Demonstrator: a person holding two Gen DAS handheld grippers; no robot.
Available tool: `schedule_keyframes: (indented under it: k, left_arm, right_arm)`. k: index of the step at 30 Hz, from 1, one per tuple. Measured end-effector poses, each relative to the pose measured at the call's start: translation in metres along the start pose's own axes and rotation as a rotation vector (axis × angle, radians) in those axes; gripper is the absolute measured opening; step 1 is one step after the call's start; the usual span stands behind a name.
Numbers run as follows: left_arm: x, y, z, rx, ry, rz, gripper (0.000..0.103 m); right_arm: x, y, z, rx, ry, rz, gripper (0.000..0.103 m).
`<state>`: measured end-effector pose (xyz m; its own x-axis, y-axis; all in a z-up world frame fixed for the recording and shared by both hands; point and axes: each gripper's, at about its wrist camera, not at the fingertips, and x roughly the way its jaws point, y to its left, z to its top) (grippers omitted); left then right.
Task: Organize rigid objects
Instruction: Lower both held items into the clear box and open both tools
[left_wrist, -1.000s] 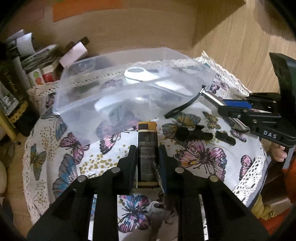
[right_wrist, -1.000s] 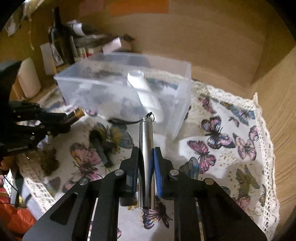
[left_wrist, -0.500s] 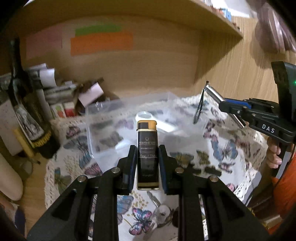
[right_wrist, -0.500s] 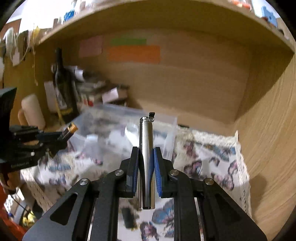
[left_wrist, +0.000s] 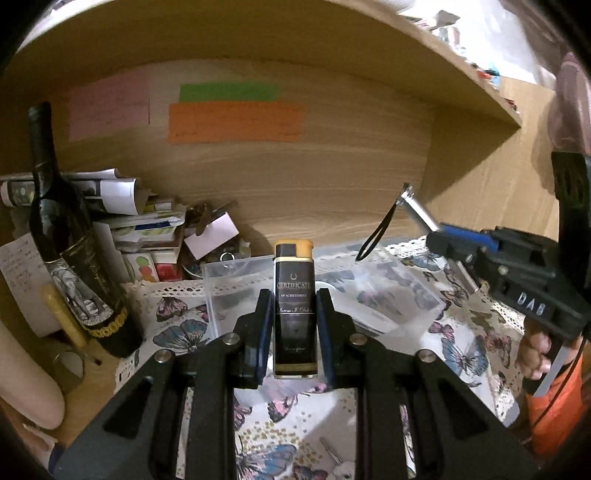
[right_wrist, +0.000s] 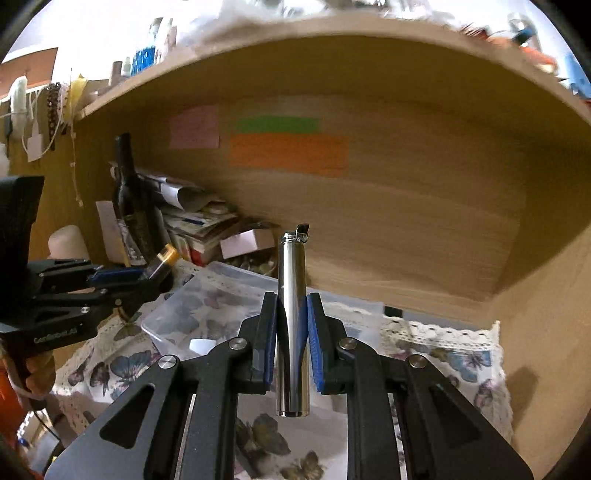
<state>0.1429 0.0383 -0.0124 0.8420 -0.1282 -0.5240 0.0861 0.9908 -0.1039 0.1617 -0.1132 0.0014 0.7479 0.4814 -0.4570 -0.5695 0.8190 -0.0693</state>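
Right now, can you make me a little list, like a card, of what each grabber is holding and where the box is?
left gripper: shut on the black lighter with a yellow top
right gripper: shut on the silver tube, loop cord at its tip
clear plastic box: on the butterfly cloth, below and ahead of both grippers
in the box: something white, unclear
beside the box: dark wine bottle, papers

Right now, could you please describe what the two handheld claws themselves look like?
Both are matte black plastic frames with cut-out arms, silver pivot bolts and blue pads lining the fingers. The left claw carries white "ConRobotAI"-like lettering on its side, seen from the right wrist; the right claw shows "DAS"-like white letters. Bare fingers grip each handle, beside orange fabric.
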Motion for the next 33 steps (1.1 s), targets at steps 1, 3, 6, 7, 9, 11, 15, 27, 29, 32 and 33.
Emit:
schedule_keyframes:
  k: [1, 3, 6, 7, 9, 11, 15, 27, 29, 32, 33]
  left_arm:
    - [0.004, 0.001, 0.0, -0.003, 0.007, 0.002, 0.023]
    - [0.016, 0.005, 0.0, -0.007, 0.028, 0.011, 0.023]
    - [0.032, 0.011, -0.003, -0.01, 0.06, 0.026, 0.023]
    - [0.037, 0.013, -0.004, -0.013, 0.072, 0.029, 0.023]
    - [0.05, 0.018, -0.007, -0.019, 0.104, 0.033, 0.023]
    - [0.06, 0.022, -0.012, -0.019, 0.135, 0.045, 0.023]
    - [0.073, 0.026, -0.019, -0.027, 0.17, 0.051, 0.023]
    - [0.068, 0.025, -0.021, -0.036, 0.171, 0.057, 0.023]
    - [0.063, 0.025, -0.019, -0.04, 0.166, 0.05, 0.023]
    - [0.051, 0.023, -0.016, -0.038, 0.149, 0.041, 0.023]
    - [0.048, 0.021, -0.016, -0.034, 0.143, 0.044, 0.023]
  right_arm:
    - [0.007, 0.003, -0.002, -0.002, 0.011, 0.005, 0.014]
    - [0.021, 0.007, -0.005, -0.001, 0.038, 0.023, 0.014]
    - [0.043, 0.009, -0.008, -0.002, 0.078, 0.052, 0.014]
    - [0.053, 0.009, -0.009, -0.003, 0.098, 0.065, 0.014]
    - [0.068, 0.011, -0.012, -0.011, 0.132, 0.08, 0.014]
    - [0.079, 0.014, -0.016, -0.022, 0.158, 0.084, 0.014]
    - [0.101, 0.019, -0.027, -0.035, 0.216, 0.09, 0.014]
    - [0.117, 0.023, -0.037, -0.043, 0.269, 0.072, 0.015]
    - [0.114, 0.023, -0.035, -0.035, 0.267, 0.077, 0.02]
    - [0.106, 0.023, -0.031, -0.038, 0.253, 0.064, 0.025]
    - [0.1, 0.022, -0.03, -0.039, 0.241, 0.061, 0.026]
